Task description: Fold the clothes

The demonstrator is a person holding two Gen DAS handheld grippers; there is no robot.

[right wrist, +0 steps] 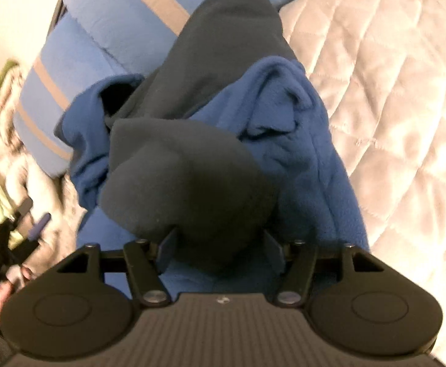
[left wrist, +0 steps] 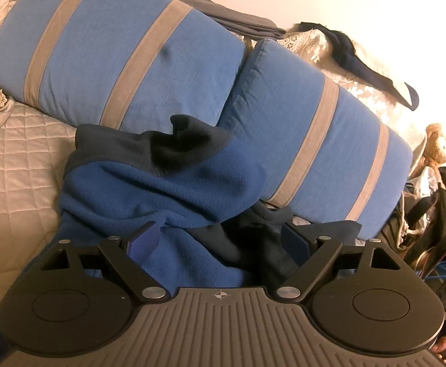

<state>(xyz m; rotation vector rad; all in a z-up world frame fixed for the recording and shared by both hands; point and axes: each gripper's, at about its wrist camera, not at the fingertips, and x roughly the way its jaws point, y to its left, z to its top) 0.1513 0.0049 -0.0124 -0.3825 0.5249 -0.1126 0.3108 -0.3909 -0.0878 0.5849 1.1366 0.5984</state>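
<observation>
Standing wide apart, the left gripper point(left wrist: 219, 240) straddles rumpled cloth without pinching it. The right gripper point(right wrist: 219, 244) has a dark fold bulging between its jaws; whether the pads press it I cannot tell. Both work on the blue fleece garment point(left wrist: 161, 189), heaped on the quilted bedspread point(left wrist: 17, 165) against the striped pillows point(left wrist: 109, 46). It looks soft, light and floppy, so a hem or seam edge seems the surest hold.
</observation>
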